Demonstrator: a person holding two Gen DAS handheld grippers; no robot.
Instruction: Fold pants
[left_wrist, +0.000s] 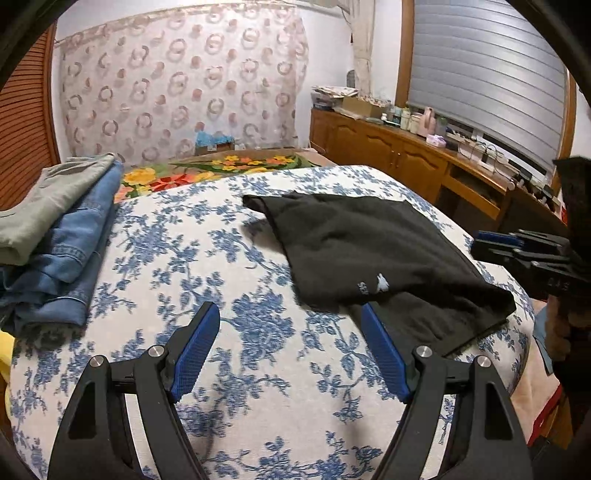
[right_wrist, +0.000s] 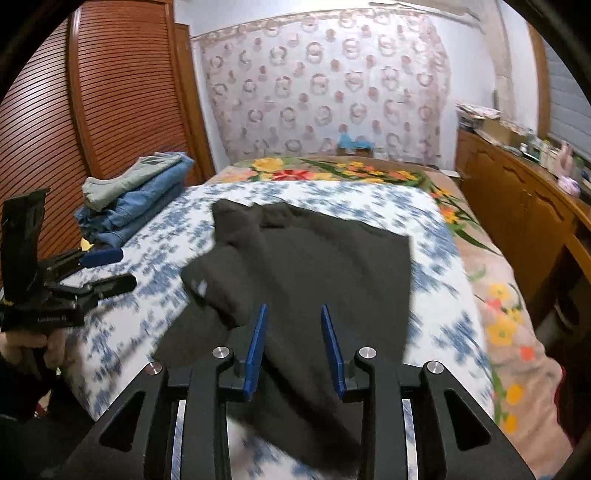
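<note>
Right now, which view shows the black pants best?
The left wrist view: the black pants are sharp, with their edges and a small white mark visible on the bedspread. The right wrist view shows them blurred and partly behind the fingers.

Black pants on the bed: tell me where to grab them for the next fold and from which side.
Take the black pants at the near hem corners, coming in low from the bed's near edge. That edge lies flat and loose on the floral sheet, nearest both tools. The left tool is open beside its left corner; the right tool is open above the cloth.
</note>
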